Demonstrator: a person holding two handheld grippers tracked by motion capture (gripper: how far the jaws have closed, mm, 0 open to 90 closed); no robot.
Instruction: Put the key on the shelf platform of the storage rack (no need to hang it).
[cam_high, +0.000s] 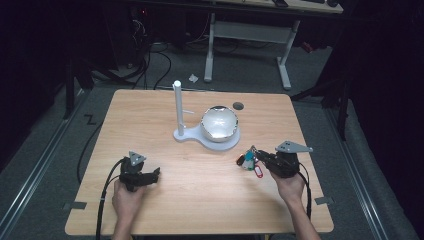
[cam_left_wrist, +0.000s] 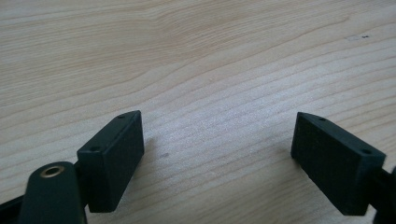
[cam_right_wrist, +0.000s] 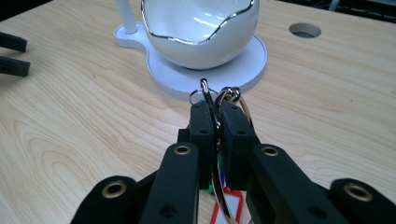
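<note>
Bench (cam_high: 200, 200) first: pale wood with a plain grain, square-cornered, and a small round hole (cam_high: 238, 105) cut near its far edge. Grey carpet lies around it, cables trail across the floor behind, and the white legs of another desk (cam_high: 285, 65) stand in a dark room beyond. On the far middle of the bench sits a white stand (cam_high: 187, 134), a flat base with a tall upright post (cam_high: 177, 105) at its left end, and a white bowl (cam_high: 219, 123) with a wavy silver rim rests on the round part of that base.

Now the hands. The left hand (cam_high: 127, 197) comes in from the bottom edge and rests low at the near left, its left tongs (cam_high: 156, 173) pointing right across the wood. In the left gripper view those tongs (cam_left_wrist: 217, 154) are spread wide, released, with bare grain between them. The right hand (cam_high: 289, 186) is at the near right, right tongs (cam_high: 260, 159) aimed left toward the stand. They are clenched on a bunch of keys (cam_high: 249, 161): the right gripper view has the jaws pinched together on a metal key ring (cam_right_wrist: 215, 112), smaller rings at the tips and a red tag (cam_right_wrist: 224, 205) hanging below. The bunch is just in front of the stand's base, near side of the bowl, with red and blue-green tags showing from above.
</note>
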